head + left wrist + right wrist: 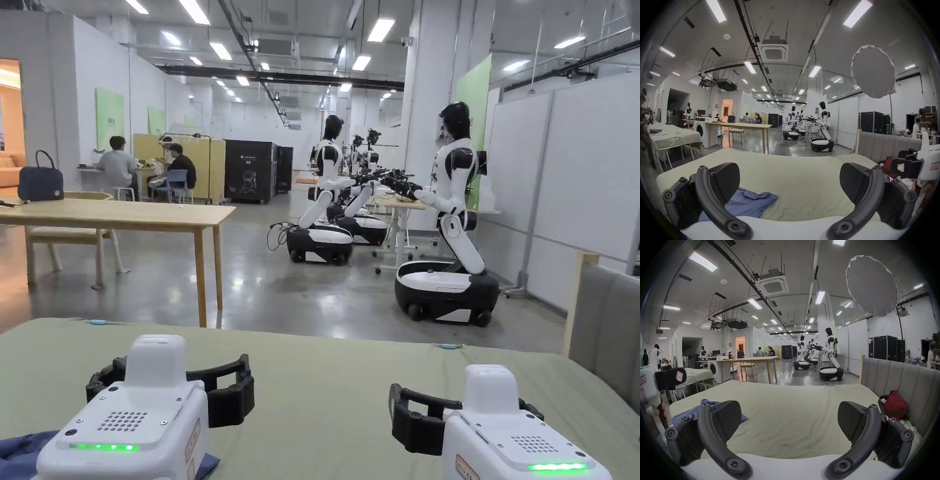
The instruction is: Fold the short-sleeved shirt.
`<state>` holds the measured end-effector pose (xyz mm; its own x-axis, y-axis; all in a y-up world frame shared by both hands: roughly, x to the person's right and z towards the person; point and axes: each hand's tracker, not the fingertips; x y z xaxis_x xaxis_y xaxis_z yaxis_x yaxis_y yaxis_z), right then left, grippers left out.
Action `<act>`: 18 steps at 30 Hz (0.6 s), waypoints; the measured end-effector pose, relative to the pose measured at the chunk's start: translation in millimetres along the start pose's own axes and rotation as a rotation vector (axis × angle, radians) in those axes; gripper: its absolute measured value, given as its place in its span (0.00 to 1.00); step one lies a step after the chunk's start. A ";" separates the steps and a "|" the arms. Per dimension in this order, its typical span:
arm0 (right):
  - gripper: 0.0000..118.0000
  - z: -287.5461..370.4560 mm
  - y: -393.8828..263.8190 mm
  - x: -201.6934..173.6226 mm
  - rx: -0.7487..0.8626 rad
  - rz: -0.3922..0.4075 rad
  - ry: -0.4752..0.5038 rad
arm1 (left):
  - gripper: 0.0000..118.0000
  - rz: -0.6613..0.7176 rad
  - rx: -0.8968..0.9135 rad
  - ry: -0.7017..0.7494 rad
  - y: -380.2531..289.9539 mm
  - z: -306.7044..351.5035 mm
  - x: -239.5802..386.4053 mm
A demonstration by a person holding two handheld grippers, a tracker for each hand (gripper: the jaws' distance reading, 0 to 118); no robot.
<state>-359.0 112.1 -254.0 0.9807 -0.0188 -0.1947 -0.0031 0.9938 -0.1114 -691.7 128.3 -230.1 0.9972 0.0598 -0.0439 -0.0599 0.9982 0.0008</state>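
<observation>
Left gripper (169, 387): nearest the head camera, low left, white housing with a green light strip; fingers (726, 180) spread wide, nothing between them, held above the bed.
Short-sleeved shirt (750, 203): blue, crumpled, flat on the bed near its left side; under and just beside the left gripper; one corner (19, 453) pokes out at the lower left edge of the head view; in the right gripper view (705, 408) partly hidden behind the left finger.
Bed (325, 387): pale green sheet, lightly wrinkled; wide bare stretch between the two grippers and ahead of them up to the far edge.
Far edge of bed: straight, running left to right, with open grey floor (312, 294) beyond.
Right gripper (462, 409): low right in the head view, well apart from the left one; fingers (851, 420) released, wide open over bare sheet; also seen from the side in the left gripper view (906, 165).
Headboard (899, 381): grey, padded, upright along the right edge of the bed, closing off that side.
Red bag (894, 404): against the headboard, right of the right gripper.
Room beyond: wooden bench (125, 215) at left, white humanoid robots (453, 212) on wheeled bases at right, seated people (119, 165) far back.
</observation>
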 end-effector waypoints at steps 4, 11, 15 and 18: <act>1.00 1.9 5.4 -3.1 0.011 0.003 -0.020 | 1.00 -0.022 0.014 0.013 6.9 -0.6 -3.2; 1.00 -0.6 3.5 -5.0 -0.008 0.006 -0.042 | 1.00 -0.021 -0.027 0.019 -1.7 -3.6 -5.2; 1.00 -1.5 1.7 -6.1 -0.014 0.017 -0.053 | 1.00 -0.029 -0.032 0.016 -7.0 -3.7 -4.7; 0.95 -1.3 1.7 -6.6 -0.031 0.021 -0.046 | 0.85 -0.042 -0.033 0.027 -7.6 -2.1 -2.5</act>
<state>-365.8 113.8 -254.2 0.9882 0.0077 -0.1527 -0.0291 0.9900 -0.1380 -693.8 120.6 -232.1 0.9974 0.0174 -0.0701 -0.0198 0.9992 -0.0346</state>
